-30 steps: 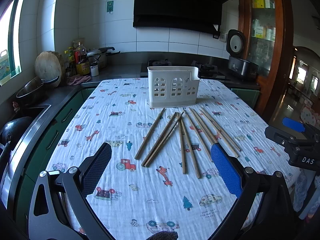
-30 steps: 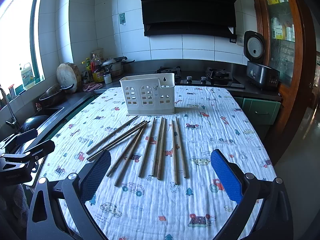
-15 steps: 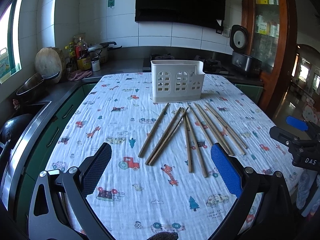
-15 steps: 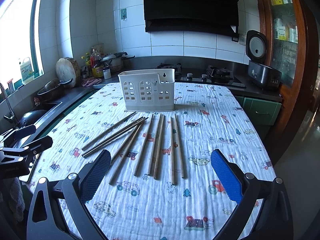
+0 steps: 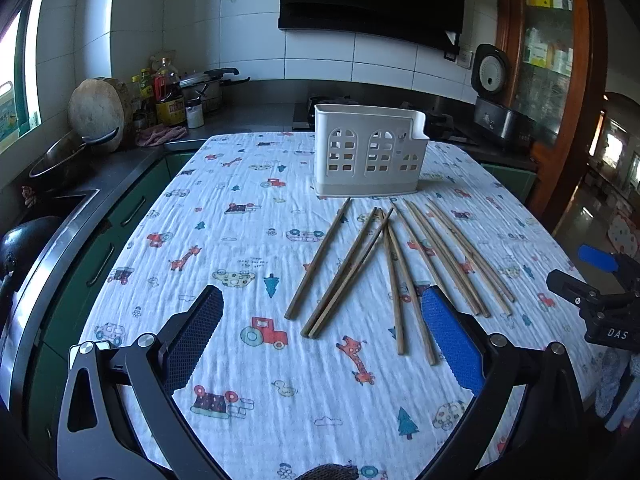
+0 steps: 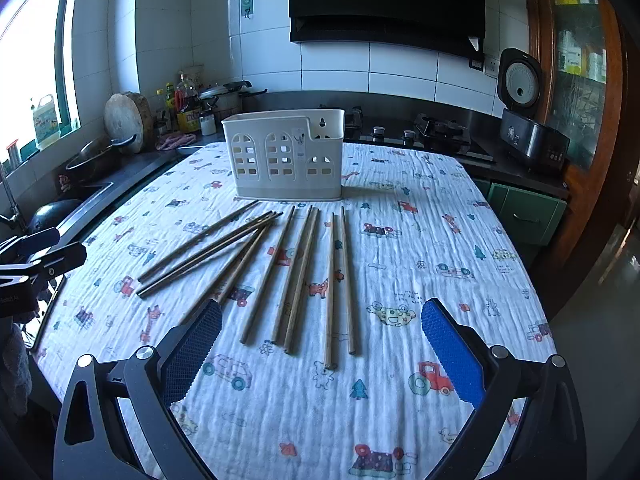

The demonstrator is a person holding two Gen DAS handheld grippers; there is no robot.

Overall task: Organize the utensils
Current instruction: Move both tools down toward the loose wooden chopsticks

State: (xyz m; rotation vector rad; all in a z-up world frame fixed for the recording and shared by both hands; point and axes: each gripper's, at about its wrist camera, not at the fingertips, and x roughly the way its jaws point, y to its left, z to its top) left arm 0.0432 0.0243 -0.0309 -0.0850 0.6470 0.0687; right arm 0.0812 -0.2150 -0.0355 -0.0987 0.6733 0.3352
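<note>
Several wooden chopsticks point(image 5: 394, 264) lie fanned out on a printed white tablecloth point(image 5: 224, 256), in front of a white slotted utensil holder point(image 5: 368, 152) that stands upright. They also show in the right wrist view point(image 6: 296, 272), with the holder point(image 6: 286, 160) behind them. My left gripper point(image 5: 322, 342) is open and empty, hovering over the near ends of the left chopsticks. My right gripper point(image 6: 320, 348) is open and empty over the near ends of the middle chopsticks. Each gripper shows at the edge of the other's view, the right one point(image 5: 600, 300) and the left one point(image 6: 36, 260).
A dark counter point(image 5: 100, 176) with a pan, a wooden board, bottles and a pot runs along the left and back. A sink point(image 6: 52, 216) lies left of the table. A stove and a rice cooker point(image 6: 528, 120) stand at the back right.
Both grippers have moved forward and lower toward the chopsticks, which look larger and nearer. Nothing on the table has moved.
</note>
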